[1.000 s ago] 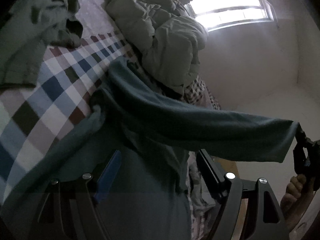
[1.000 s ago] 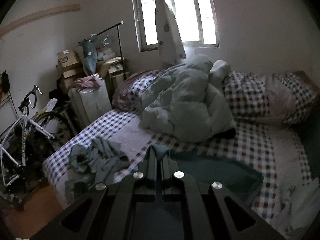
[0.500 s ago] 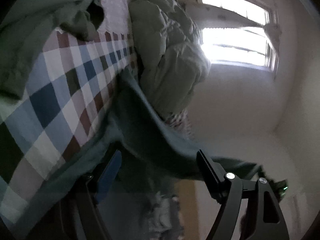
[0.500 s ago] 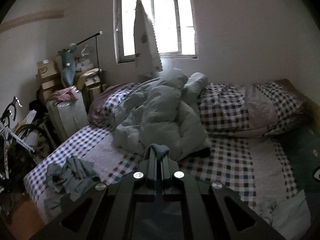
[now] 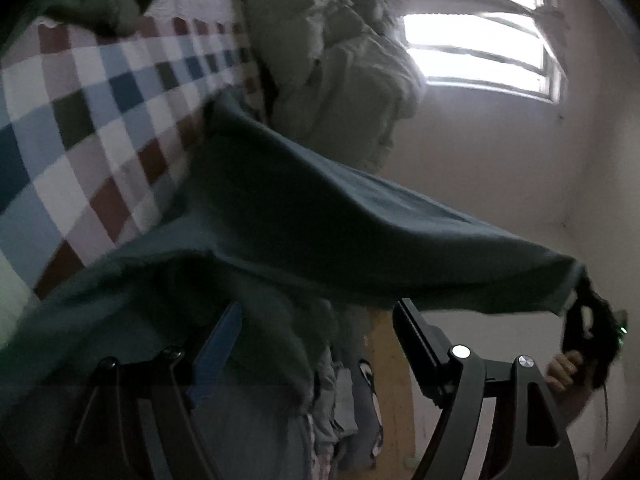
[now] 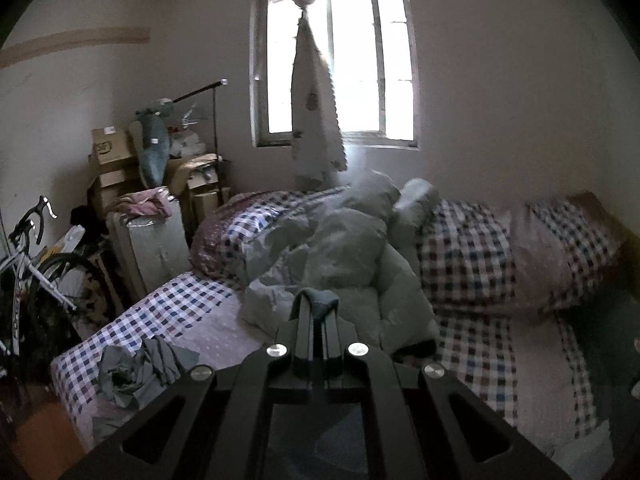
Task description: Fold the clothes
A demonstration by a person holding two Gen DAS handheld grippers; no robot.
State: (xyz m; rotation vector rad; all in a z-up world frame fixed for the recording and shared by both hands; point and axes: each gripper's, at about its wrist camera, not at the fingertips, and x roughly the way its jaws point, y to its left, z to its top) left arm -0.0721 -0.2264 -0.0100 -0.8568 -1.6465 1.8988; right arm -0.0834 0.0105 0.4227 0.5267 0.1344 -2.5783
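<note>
The right gripper [image 6: 316, 312], jaws clamped on a corner of the dark teal cotton garment [image 5: 360, 224], has risen, stretching it above the checked bed sheet [image 5: 80, 128]. The left gripper [image 5: 320, 340] has dipped toward the cloth, jaws wide and empty, likely seeking a second corner.

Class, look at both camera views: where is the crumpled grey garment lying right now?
In the right wrist view, the crumpled grey garment lies low on the left, on the checked bed near its corner.

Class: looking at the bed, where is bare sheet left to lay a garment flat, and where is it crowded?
Free: the checked sheet between the grey clothes heap and the quilt; also the strip below the pillows. Crowded: the middle under the quilt and the near left corner.
</note>
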